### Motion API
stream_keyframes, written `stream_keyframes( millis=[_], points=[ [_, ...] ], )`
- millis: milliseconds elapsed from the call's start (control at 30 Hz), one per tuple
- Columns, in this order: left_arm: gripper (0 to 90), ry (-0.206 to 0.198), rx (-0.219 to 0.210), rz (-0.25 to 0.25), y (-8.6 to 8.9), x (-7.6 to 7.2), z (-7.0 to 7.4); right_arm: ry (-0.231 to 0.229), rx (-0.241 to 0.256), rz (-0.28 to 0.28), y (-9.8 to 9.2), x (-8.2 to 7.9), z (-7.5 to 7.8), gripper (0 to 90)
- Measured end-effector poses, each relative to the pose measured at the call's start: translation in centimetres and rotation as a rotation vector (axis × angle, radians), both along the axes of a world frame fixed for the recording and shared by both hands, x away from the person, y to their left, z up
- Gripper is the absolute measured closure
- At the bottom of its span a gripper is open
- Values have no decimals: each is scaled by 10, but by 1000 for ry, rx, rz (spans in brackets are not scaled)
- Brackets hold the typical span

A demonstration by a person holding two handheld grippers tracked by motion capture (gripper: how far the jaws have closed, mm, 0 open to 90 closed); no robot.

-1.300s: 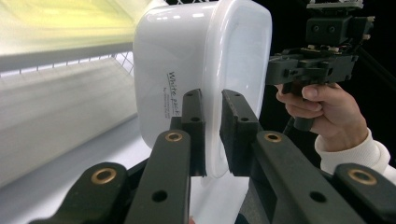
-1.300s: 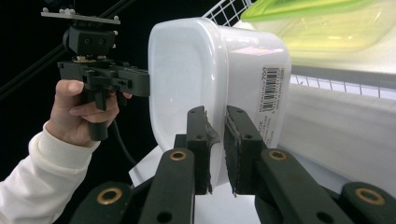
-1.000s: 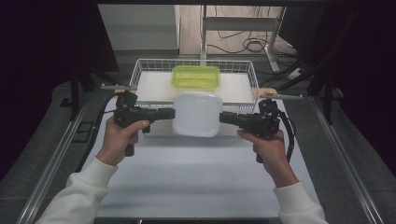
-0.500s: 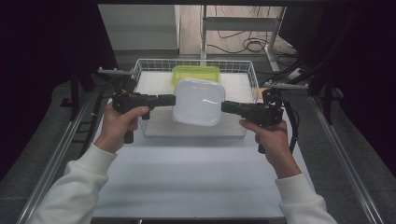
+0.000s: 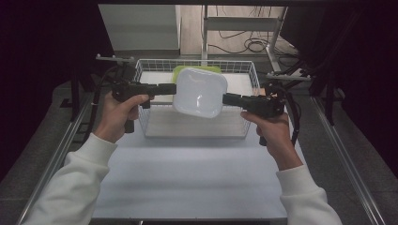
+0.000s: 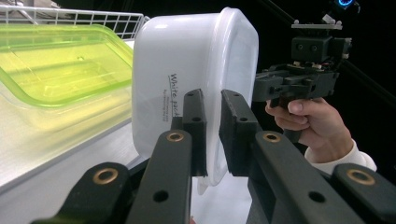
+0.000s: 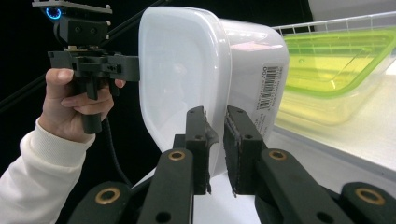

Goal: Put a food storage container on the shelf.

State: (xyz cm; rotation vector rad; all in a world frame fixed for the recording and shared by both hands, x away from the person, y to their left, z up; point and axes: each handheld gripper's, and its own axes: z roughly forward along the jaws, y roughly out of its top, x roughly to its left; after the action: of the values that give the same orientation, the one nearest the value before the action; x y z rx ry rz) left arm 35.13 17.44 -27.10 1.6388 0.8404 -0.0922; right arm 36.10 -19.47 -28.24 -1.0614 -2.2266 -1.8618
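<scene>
White container (image 5: pixel 200 91) mid-frame, tipped, rim pinched by left gripper (image 5: pixel 172 88) and right gripper (image 5: pixel 226 99); carry step, next lower into wire basket (image 5: pixel 244 70).

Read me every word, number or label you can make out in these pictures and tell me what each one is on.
"White pack": black script running up the side wall of the white plastic container, left gripper view.
A smaller line beside it: too small to read.
"200": top of the barcode sticker on the container's other side, right gripper view; digits under the bars are too blurred.
Green-lidded container: no text visible.
</scene>
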Motion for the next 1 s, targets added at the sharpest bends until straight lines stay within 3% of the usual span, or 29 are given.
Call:
stream_keyframes(
  millis=[1000],
  points=[
    [820, -13, 4, 24, 7, 19, 12, -5, -4, -8, 11, 28, 27, 799]
  ],
)
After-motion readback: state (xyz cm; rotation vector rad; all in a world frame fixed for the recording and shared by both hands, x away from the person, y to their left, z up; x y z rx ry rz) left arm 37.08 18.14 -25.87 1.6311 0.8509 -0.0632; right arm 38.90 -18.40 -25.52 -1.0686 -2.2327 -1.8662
